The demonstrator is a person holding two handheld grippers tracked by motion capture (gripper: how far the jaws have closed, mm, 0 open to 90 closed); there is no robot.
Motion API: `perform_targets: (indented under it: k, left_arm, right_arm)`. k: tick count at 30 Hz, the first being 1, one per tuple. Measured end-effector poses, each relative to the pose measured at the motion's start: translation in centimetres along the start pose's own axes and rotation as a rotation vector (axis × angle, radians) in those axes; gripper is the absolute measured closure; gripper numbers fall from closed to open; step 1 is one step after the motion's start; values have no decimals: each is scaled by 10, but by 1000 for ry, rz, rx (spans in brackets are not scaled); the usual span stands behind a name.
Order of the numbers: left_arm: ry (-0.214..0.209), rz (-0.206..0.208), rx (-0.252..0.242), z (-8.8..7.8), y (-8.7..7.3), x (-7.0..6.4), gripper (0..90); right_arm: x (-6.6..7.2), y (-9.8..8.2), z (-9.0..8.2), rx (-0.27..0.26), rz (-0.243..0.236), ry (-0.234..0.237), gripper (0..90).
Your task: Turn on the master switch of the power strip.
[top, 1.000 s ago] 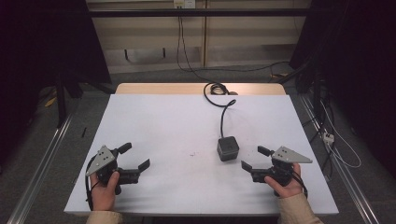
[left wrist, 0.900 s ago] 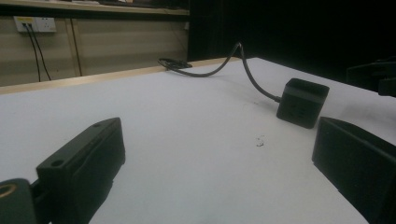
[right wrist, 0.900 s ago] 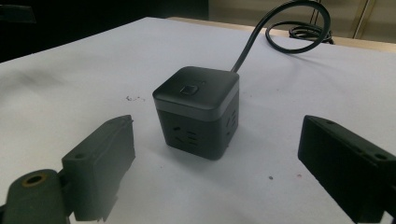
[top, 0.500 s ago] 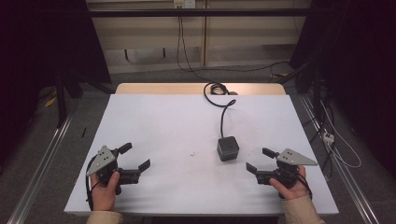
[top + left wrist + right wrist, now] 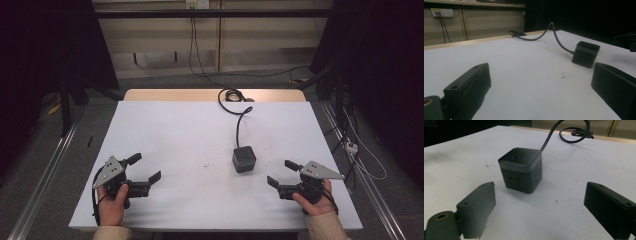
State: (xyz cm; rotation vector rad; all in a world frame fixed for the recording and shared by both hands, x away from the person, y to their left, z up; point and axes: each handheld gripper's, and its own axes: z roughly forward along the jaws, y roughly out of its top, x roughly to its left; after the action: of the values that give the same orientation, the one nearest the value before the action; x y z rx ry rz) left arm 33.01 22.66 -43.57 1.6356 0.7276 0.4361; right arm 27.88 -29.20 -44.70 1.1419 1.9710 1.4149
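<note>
Cube socket [image 5: 244, 159] with its black cable [image 5: 240, 121] is what I'm working toward, and it sits on the white tabletop [image 5: 170, 130] just ahead of my right gripper [image 5: 284, 174], slightly toward the left finger, apart from both. In the right gripper view the cube [image 5: 521, 170] stands upright between and beyond the two fingers [image 5: 477, 203], its button face up and a socket face turned to me; the cable [image 5: 564, 131] leaves its far side and curls away to a coil near the far edge.

My right fingers are spread wide with nothing between them. My left gripper [image 5: 145, 170] rests well off to the side, its fingers [image 5: 469, 86] also spread and empty; from there the cube [image 5: 585, 53] lies far ahead, nearer the right finger, and the other gripper [image 5: 625, 41] is a dark shape at the picture's edge.

I judge this to be the approach step: nothing is grasped, and the right hand [image 5: 315, 200] is lined up but short of the cube. The next move calls for easing the right gripper forward and a touch toward its left finger, so the cube's side walls come squarely between the fingers, then closing on it. I'd keep low and mind the stiff cable, which could twist the cube as it lifts.
</note>
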Motion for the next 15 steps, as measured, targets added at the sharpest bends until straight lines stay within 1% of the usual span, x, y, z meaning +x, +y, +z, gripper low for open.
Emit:
perform_targets:
  k: [15]
  left_arm:
    - [-1, 3, 6, 1, 0, 0, 23]
  right_arm:
    - [-5, -6, -9, 2, 5, -18, 95]
